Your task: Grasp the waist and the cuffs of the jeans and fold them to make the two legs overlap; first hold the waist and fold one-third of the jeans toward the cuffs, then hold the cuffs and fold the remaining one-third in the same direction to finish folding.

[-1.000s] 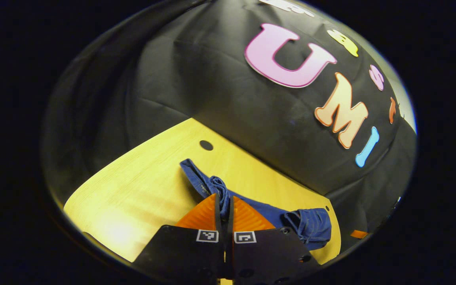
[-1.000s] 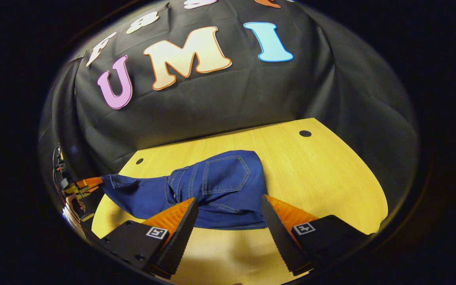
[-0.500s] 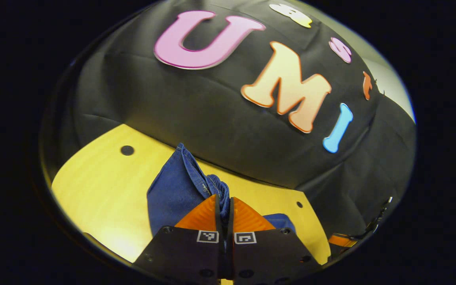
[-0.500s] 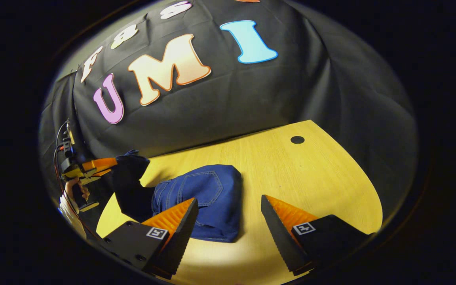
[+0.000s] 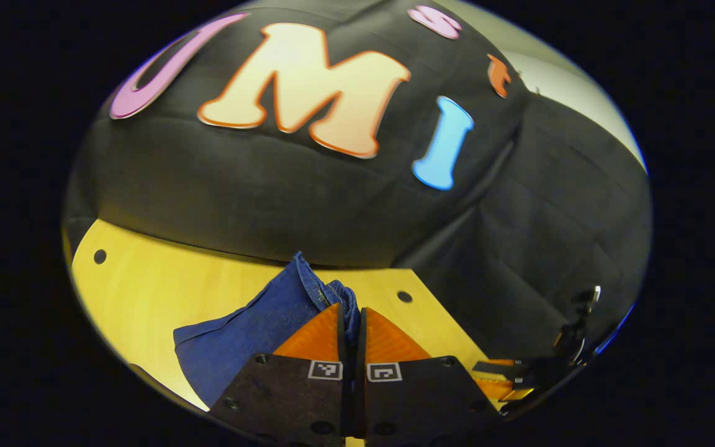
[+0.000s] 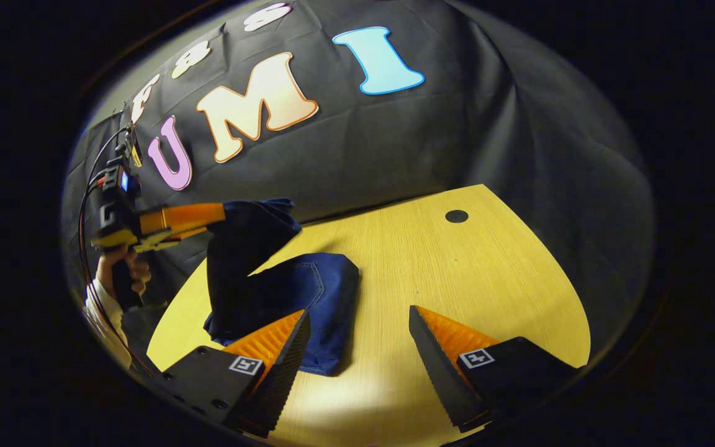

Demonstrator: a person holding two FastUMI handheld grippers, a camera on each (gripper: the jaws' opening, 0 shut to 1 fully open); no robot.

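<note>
The blue jeans (image 6: 317, 295) lie partly folded on the yellow table (image 6: 475, 273), with a back pocket facing up. My left gripper (image 5: 352, 313) is shut on the bunched cuff end (image 5: 332, 292). In the right gripper view the left gripper (image 6: 208, 217) holds that dark cuff end (image 6: 252, 233) raised above the folded part, and the fabric hangs down to the table. My right gripper (image 6: 357, 347) stands open just in front of the jeans. Its left finger (image 6: 277, 347) overlaps their near edge, and nothing is between the fingers.
A hand and a white sleeve (image 6: 115, 279) hold the left gripper at the table's left end. The tabletop has round holes (image 6: 457, 216) near its far edge. The right gripper's orange fingers (image 5: 500, 372) show low at the right of the left gripper view.
The left gripper has lifted the cuff end higher and swung it across toward the folded part. The jeans now lie bunched shorter on the table. The right gripper stays open.
</note>
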